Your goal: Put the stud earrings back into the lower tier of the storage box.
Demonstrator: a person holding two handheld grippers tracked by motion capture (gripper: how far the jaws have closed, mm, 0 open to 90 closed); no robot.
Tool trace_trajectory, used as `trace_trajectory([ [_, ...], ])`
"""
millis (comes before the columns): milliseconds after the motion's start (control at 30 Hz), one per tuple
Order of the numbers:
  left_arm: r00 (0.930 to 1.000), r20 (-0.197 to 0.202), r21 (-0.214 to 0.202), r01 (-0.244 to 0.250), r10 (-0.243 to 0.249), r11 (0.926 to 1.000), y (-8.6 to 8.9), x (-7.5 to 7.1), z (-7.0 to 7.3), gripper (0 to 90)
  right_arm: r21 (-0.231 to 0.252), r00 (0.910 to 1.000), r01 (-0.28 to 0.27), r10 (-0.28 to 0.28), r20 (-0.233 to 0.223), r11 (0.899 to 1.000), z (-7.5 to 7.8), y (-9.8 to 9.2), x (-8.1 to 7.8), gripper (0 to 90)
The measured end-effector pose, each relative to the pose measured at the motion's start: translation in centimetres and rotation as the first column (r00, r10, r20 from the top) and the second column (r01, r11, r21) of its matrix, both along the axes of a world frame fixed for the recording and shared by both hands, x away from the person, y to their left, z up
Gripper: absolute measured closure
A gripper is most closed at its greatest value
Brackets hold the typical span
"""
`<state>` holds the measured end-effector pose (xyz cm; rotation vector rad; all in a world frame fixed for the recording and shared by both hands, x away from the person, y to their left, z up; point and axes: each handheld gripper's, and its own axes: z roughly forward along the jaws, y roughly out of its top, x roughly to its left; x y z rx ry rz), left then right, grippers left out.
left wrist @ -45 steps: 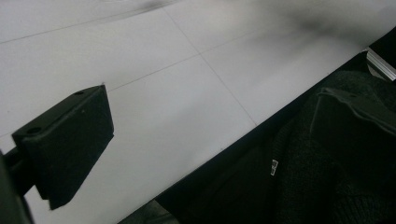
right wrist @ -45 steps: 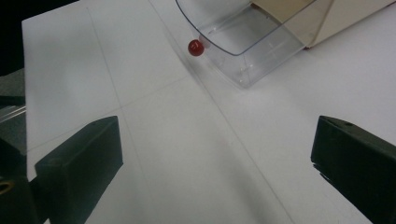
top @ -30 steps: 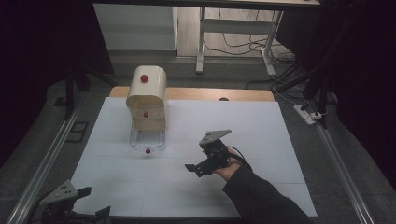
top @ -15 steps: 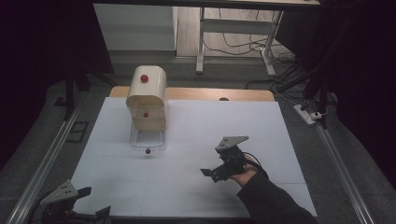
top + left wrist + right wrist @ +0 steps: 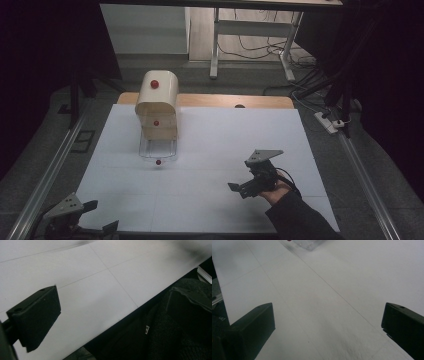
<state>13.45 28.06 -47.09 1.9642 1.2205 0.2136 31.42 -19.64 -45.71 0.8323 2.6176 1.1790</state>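
Matte black tongs gape over smooth white tabletop.

No legible text, brand, number or sign found. One candidate only: small white tag on dark knit garment, left gripper view, just off the white table's near edge. Tag carries dark marks, too small to read. White table sheet: thin ruled lines, no print. Nothing else w/ lettering.
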Motion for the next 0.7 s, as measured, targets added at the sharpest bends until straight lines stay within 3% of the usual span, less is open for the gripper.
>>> trace_trajectory([
  [700,0.9995,0.005,-0.024,-0.032,0.033,0.9992,0.4,0.0,0.0,0.0,-0.015,0.9973,0.073,-0.073,0.0,0.997,0.0,-3.8,-2.1,0.0],
])
